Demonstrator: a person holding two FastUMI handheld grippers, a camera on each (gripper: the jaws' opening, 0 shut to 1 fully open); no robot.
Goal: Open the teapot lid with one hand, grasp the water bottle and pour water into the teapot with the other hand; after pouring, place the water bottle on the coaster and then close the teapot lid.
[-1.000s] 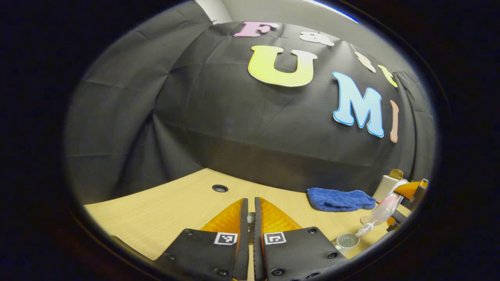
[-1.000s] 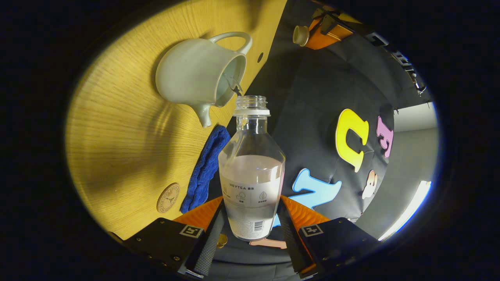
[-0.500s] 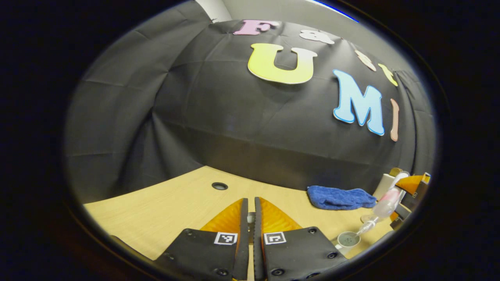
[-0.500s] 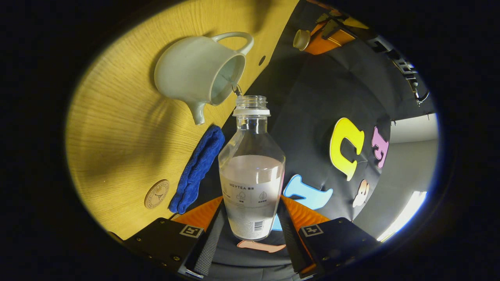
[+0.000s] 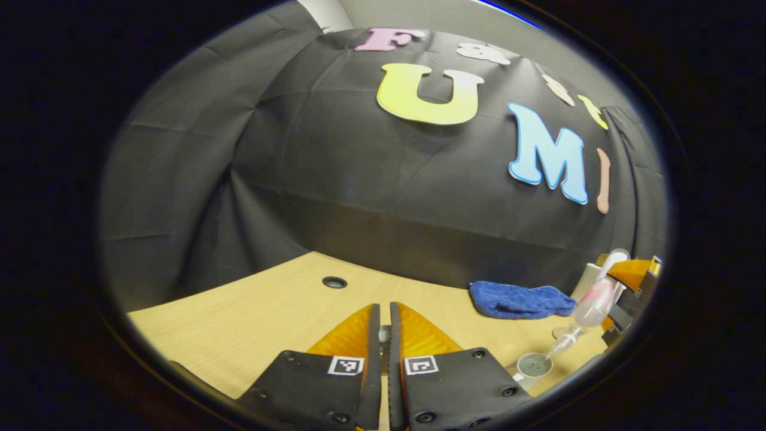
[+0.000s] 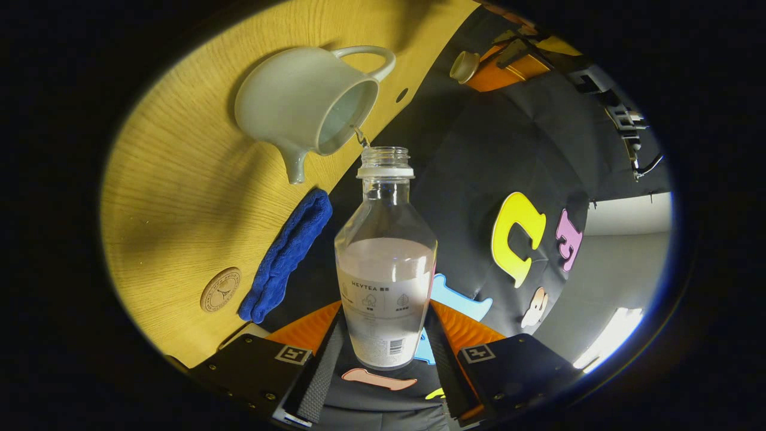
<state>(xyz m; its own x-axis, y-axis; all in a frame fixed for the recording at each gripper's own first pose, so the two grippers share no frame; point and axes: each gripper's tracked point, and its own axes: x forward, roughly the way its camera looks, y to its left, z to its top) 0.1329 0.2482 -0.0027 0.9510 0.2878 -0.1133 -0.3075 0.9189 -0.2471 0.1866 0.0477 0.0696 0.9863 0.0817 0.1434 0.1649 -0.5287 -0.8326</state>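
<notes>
Change: over the last second the water bottle (image 6: 386,257) tipped further; a thin stream reaches the teapot (image 6: 305,108) on the desk (image 6: 179,197)
Right tongs (image 6: 383,353): clamped on the bottle
Left tongs (image 5: 383,335): nearly shut, apparently pinching the lid (image 6: 464,66) aloft
Meaning: pouring continues; coaster (image 6: 220,289) waits

A pale wood-grain surface (image 5: 251,311) with a round cable hole (image 5: 334,282) met a creased black cloth wall (image 5: 299,179). Above the cloth ran a grey wall (image 6: 616,251), brightly lit.
</notes>
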